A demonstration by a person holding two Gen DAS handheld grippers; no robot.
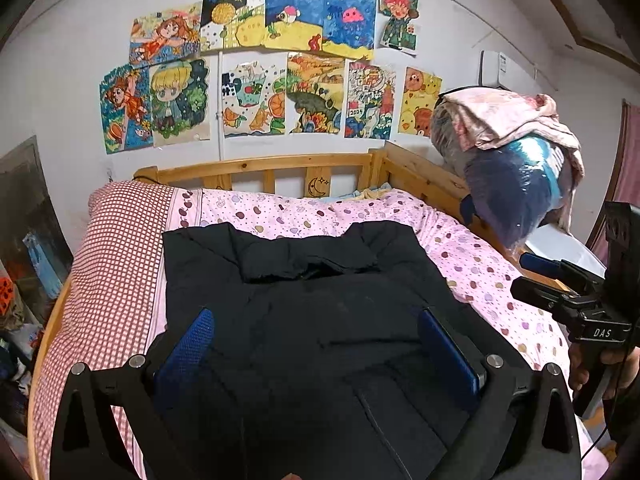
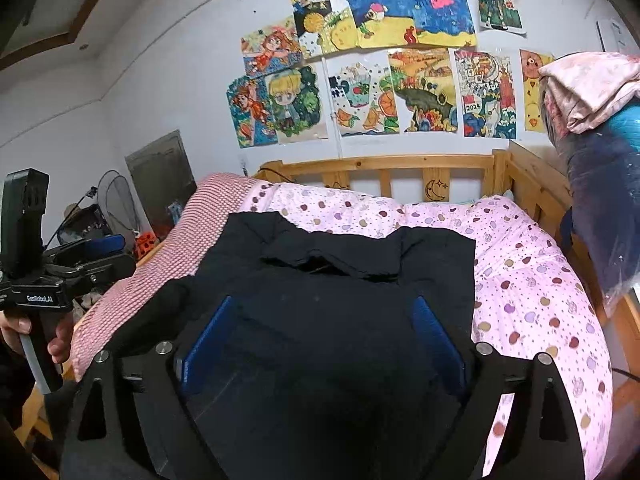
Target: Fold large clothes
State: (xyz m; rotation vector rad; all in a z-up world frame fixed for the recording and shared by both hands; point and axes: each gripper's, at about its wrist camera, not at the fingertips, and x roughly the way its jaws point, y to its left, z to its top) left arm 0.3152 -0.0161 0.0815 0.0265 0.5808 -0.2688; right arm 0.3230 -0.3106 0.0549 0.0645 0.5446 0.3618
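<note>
Black garment (image 1: 296,300) spread flat on pink dotted quilt (image 1: 472,264) of wooden bed (image 1: 256,166). Left gripper (image 1: 320,356) and right gripper (image 2: 320,340) hover above it, jaws apart, empty.

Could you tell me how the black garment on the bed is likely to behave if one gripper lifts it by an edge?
The black garment will probably droop and trail, since it lies creased and limp on the quilt. It looks padded, so likely fairly bulky. The open left gripper may pinch several layers together.
</note>
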